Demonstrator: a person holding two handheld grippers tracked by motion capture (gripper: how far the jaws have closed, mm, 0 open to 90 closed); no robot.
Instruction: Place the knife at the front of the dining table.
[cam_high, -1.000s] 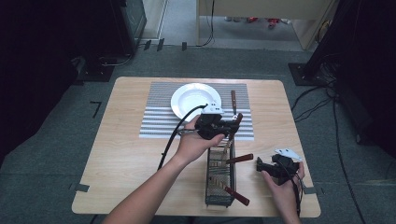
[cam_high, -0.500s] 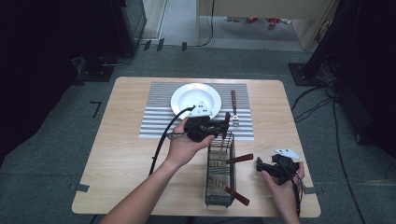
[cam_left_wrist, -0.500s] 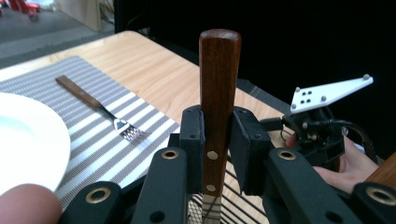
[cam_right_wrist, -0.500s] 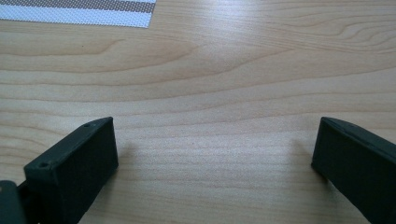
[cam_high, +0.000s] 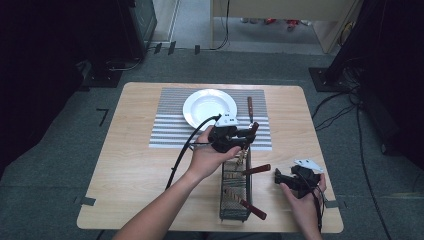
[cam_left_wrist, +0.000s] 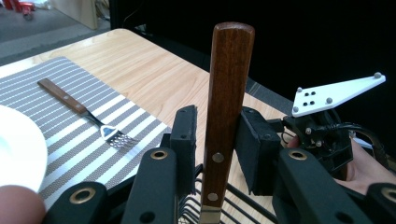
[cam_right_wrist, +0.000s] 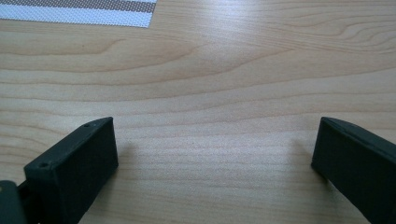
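A wooden-handled utensil (cam_left_wrist: 229, 93) stands upright at the far end of a black wire basket (cam_high: 222, 195). My left gripper (cam_high: 245, 135) is around its handle. In the left gripper view the handle sits between the jaws of the left gripper (cam_left_wrist: 219, 121), with a thin gap at the left pad. These jaws have just been opening. My right gripper (cam_high: 280, 176) rests low over the bare wood to the right of the basket. In the right gripper view the right gripper (cam_right_wrist: 215, 158) is wide open with nothing between its jaws.
Two more wooden-handled utensils (cam_high: 257, 169) (cam_high: 252, 209) stick out of the basket. A white plate (cam_high: 210, 107) and a fork (cam_high: 250, 109) lie on the striped placemat (cam_high: 170, 130) beyond. The table's front edge is close behind the right hand.
The left hand has shifted slightly over the basket's far end, with the handle still between its jaws. The right hand has stayed put.
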